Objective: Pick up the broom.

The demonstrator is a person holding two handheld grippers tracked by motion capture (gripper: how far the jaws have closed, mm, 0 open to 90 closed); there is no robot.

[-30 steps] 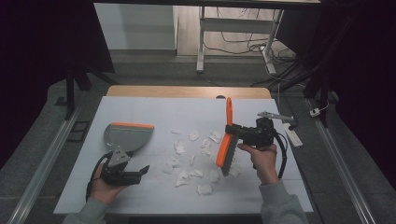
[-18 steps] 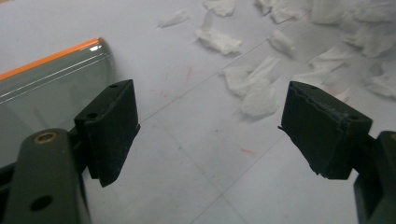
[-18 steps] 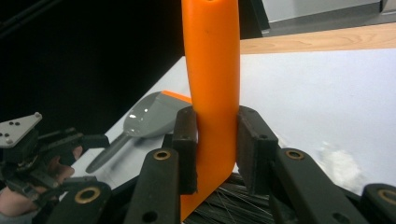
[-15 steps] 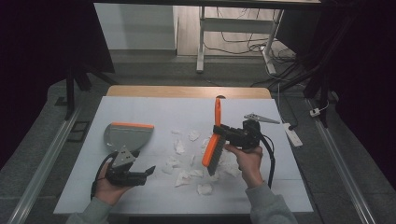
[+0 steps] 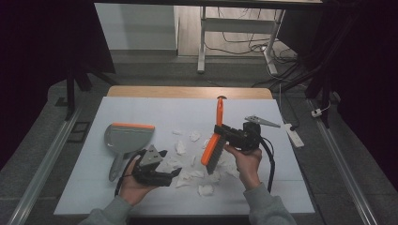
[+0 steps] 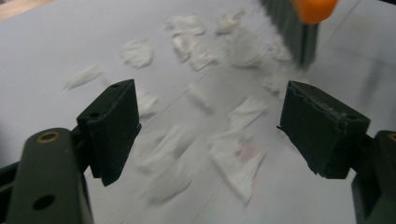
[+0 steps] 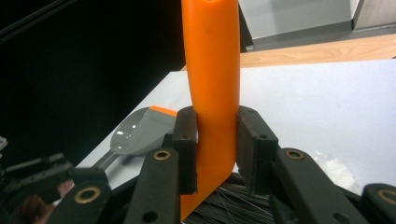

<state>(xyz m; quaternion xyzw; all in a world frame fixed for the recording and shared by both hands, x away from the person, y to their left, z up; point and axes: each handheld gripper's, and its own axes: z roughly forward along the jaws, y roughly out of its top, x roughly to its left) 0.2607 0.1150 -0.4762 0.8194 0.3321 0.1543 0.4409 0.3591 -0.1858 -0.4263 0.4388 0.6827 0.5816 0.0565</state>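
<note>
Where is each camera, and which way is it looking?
High view: sits above the person's side of the table, looking forward and down; both hands show, with the left gripper and right gripper.
Left gripper view: rides on the left gripper, looking down along its open jaws at paper scraps.
Right gripper view: rides on the right gripper, looking across the table along the brush that it grips; the dustpan lies beyond.
Shared: all three show the brush and the table.
</note>
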